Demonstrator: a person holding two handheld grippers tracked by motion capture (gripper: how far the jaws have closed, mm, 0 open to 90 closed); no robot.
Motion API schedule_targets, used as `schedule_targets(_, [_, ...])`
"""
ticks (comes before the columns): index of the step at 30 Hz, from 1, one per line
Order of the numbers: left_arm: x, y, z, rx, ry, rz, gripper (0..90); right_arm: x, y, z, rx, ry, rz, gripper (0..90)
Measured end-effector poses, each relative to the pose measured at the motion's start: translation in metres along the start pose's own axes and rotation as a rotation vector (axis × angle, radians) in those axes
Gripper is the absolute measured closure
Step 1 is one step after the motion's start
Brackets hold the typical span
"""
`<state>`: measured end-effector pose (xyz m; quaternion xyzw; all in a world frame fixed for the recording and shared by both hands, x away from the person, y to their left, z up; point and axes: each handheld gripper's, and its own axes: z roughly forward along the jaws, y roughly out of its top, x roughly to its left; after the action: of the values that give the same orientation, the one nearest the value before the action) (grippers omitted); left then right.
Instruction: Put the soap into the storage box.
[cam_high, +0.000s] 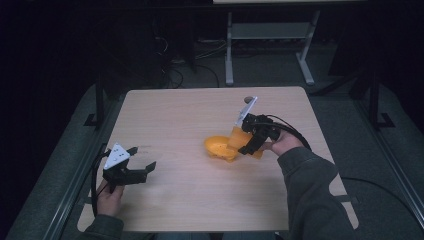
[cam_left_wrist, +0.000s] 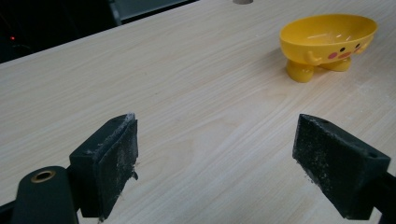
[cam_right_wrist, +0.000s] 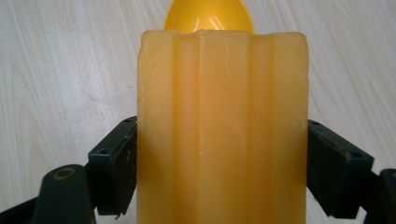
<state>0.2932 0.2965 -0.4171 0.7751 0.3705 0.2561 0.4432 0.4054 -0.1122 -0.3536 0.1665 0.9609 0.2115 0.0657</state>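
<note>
Yellow is the colour of the little dish (cam_high: 220, 147), which stands on short legs on the wooden surface (cam_high: 200, 107), a bit right of the middle. It has a tiny face painted on its side, seen well from the left gripper view (cam_left_wrist: 329, 39). It looks like a soap dish, and it seems to have nothing in it yet.

The right gripper (cam_high: 248, 136) holds a bar of soap (cam_right_wrist: 223, 126). The soap is a see-through orange-yellow block with grooves down its face. The jaws press on its two sides, so they are closed on it. In the high view the soap (cam_high: 238, 136) is lifted off the surface and sits just beside the dish, at its right edge. In the right gripper view the dish (cam_right_wrist: 208, 16) peeks out just past the top of the bar.

The left gripper (cam_high: 139, 159) is far off at the left side of the surface. Its jaws are wide apart and hold nothing. They point toward the dish.

The step now looks like carrying the soap to the dish. Next, the soap needs to go over the middle of the dish, come down gently, and then the jaws can let go. The dish is light, so a bump might push it.
</note>
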Motion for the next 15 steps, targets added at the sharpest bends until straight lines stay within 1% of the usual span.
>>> schedule_targets(3, [0.000,0.000,0.000,0.000,-0.002,-0.002,13.4,0.000,0.005,0.000,-0.004,0.000,-0.004,20.7])
schedule_targets(6, [0.000,0.000,-0.001,0.001,-0.001,-0.002,13.4,-0.001,0.010,0.000,-0.018,0.010,-0.006,20.7])
schedule_targets(7, [0.000,0.000,-0.001,0.000,-0.001,-0.003,13.4,-0.002,0.011,0.000,-0.015,0.003,-0.014,20.7])
schedule_targets(9, [0.000,0.000,-0.001,0.002,-0.001,-0.002,13.4,-0.001,0.013,0.000,-0.010,0.006,-0.012,20.6])
schedule_targets(13, [0.000,0.000,-0.001,0.000,-0.001,-0.004,13.4,-0.003,0.020,0.000,-0.008,0.007,-0.025,20.6])
schedule_targets(15, [0.000,0.000,-0.001,-0.001,-0.001,-0.008,13.4,-0.005,0.023,-0.001,-0.019,0.008,-0.031,20.7])
